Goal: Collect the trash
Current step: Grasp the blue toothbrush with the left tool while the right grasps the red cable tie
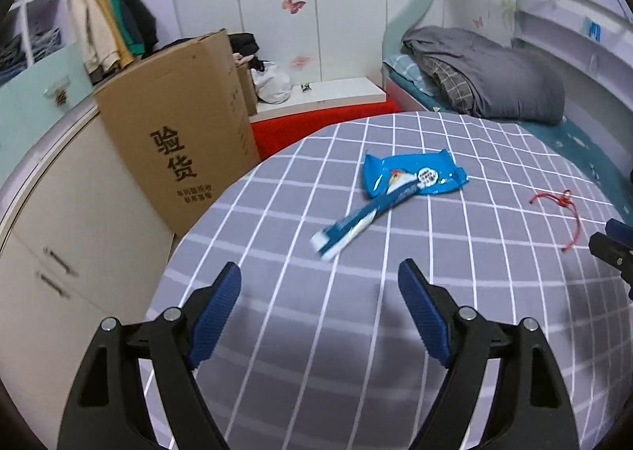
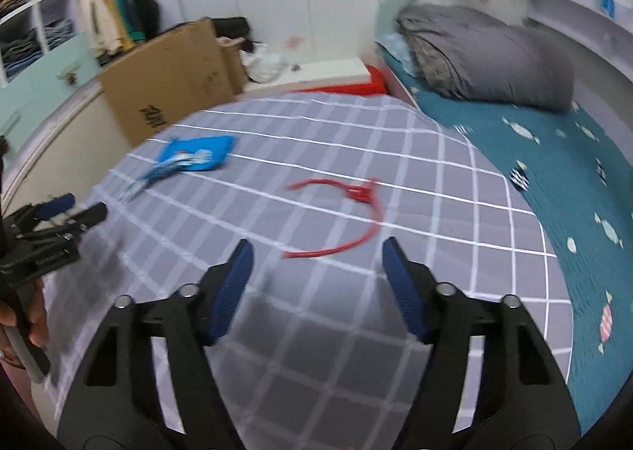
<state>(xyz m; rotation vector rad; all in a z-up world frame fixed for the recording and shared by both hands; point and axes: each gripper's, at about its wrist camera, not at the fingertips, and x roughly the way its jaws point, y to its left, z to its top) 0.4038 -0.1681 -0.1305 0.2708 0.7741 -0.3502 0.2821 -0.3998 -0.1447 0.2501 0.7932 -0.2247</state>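
A blue snack wrapper lies on the grey checked bed cover, with a long torn blue strip across its near edge. My left gripper hovers just short of that strip, open and empty. To the right lies a red string, seen closer in the right wrist view as a curved red string. My right gripper hangs over the string's near end, open with nothing between its pads. The wrapper shows at the left there, beside the left gripper held by a hand.
A tall cardboard box stands against the bed's left edge beside a white cabinet. A folded grey duvet sits on the teal sheet at the far right. A red mat and white step lie beyond the bed.
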